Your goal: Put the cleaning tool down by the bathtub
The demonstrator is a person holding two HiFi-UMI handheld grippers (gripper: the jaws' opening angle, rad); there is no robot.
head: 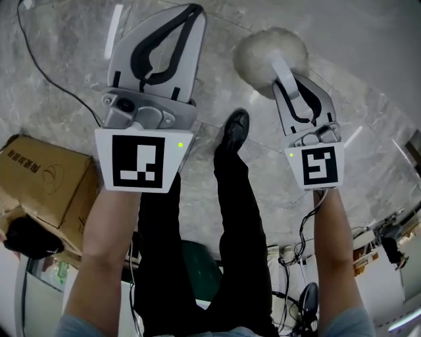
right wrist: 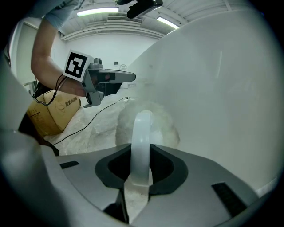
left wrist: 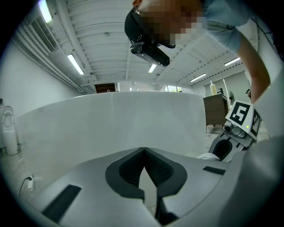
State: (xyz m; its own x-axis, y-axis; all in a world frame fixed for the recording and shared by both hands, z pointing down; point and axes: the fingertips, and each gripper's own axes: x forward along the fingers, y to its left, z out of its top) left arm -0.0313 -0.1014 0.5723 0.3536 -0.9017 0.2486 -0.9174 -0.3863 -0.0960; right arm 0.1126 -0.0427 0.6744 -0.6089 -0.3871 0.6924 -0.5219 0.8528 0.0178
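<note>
The cleaning tool has a round fluffy white pad [head: 260,56] and an arched white handle [right wrist: 142,128]. My right gripper [head: 289,80] is shut on that handle, and the pad hangs just past its tips over the grey marble floor. In the right gripper view the pad [right wrist: 166,126] lies close to the white bathtub wall [right wrist: 213,80]. My left gripper [head: 195,9] is shut with nothing in it, its tips [left wrist: 143,150] meeting and pointing at the bathtub's side [left wrist: 111,119]. The two grippers are side by side, the left one further forward in the head view.
A cardboard box [head: 46,181] stands on the floor at the left, and a thin black cable [head: 52,72] runs past it. The person's black shoe [head: 233,128] is on the floor between the grippers. Cables and gear [head: 296,263] lie at the lower right.
</note>
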